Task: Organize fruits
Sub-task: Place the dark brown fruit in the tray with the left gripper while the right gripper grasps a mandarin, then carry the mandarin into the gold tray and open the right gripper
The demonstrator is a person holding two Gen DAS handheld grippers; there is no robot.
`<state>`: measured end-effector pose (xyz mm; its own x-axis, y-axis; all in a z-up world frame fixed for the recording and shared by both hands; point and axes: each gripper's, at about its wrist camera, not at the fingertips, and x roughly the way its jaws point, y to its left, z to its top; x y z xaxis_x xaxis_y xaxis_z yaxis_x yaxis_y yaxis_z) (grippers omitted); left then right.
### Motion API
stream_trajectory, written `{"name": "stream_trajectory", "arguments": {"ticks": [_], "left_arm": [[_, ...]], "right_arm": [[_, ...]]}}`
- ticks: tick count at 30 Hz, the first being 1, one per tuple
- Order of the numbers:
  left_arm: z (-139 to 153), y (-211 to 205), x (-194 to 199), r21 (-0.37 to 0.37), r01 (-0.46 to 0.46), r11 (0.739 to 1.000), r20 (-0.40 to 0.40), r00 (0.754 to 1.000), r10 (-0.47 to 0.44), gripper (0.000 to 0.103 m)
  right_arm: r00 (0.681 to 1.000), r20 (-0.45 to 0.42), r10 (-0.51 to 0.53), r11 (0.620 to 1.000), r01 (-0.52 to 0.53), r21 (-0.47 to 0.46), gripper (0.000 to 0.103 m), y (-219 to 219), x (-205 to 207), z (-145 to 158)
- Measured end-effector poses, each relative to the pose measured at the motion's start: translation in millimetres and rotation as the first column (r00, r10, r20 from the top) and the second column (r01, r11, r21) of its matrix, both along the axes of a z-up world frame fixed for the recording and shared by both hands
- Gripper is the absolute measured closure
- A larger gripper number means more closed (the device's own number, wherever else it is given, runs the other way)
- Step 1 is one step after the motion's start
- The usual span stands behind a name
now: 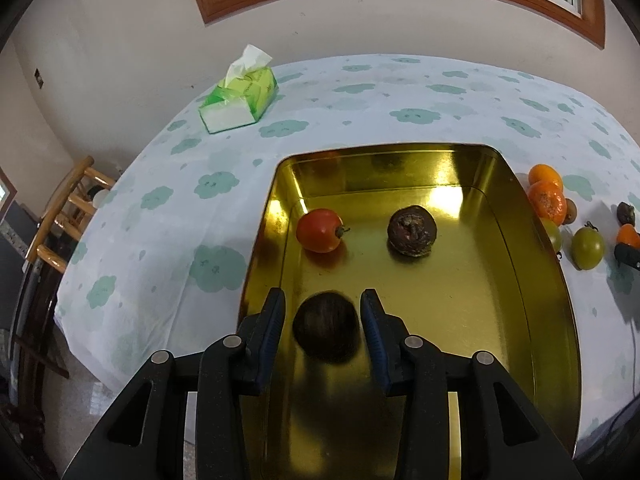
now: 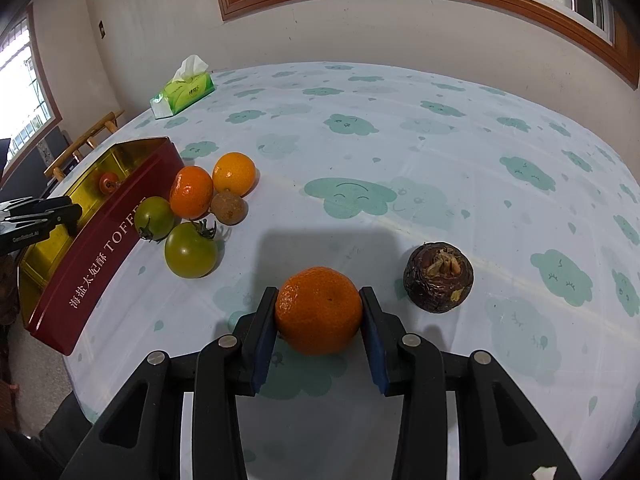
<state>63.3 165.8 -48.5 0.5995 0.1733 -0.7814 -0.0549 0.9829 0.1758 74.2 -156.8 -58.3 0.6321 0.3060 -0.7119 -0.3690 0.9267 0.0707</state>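
A gold tin tray point(image 1: 536, 280) holds a red tomato point(image 1: 320, 230) and a dark brown round fruit point(image 1: 412, 230). My left gripper point(image 1: 325, 320) is open above the tray, with a blurred dark fruit point(image 1: 326, 332) between its fingers and a gap on each side. My right gripper point(image 2: 319, 312) is shut on an orange point(image 2: 319, 310) just over the tablecloth. Beside it lies another dark brown fruit point(image 2: 439, 278). Next to the tray's red side point(image 2: 100, 256) sit two green tomatoes point(image 2: 191, 250), two oranges point(image 2: 191, 192) and a small brown fruit point(image 2: 228, 208).
A green tissue pack point(image 1: 240, 96) lies at the table's far left corner. A wooden chair point(image 1: 64, 216) stands beyond the left edge. The table point(image 2: 440, 152) has a cloud-print cloth. The wall and a window are behind.
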Motion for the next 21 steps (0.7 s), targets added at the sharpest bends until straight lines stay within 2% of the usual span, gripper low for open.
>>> {"name": "stream_trajectory", "arguments": {"ticks": [3,9,14,21], "left_arm": [[4.1,2.5,-2.5,-0.009,-0.011,1.000,0.021,1.000,0.011,0.042],[14.5,2.3,-10.8,0.000,-0.015,1.000,0.058,0.998,0.015,0.041],[24.7,3.3,-19.0,-0.026,-0.018,0.999,0.088,0.996,0.020,0.040],[34.4,1.5,-27.4,-0.061,-0.014,0.998,0.129,0.991,0.021,0.035]], "right_arm": [[1.000,-0.001,0.000,1.000,0.000,0.004,0.066,-0.1,-0.1,0.2],[1.000,0.009,-0.012,1.000,0.013,-0.014,0.066,0.7,-1.3,0.5],[0.999,-0.001,-0.046,0.999,0.046,0.016,0.066,-7.3,-9.3,1.5],[1.000,0.027,-0.008,0.998,0.007,0.058,0.066,7.1,-27.7,31.4]]}}
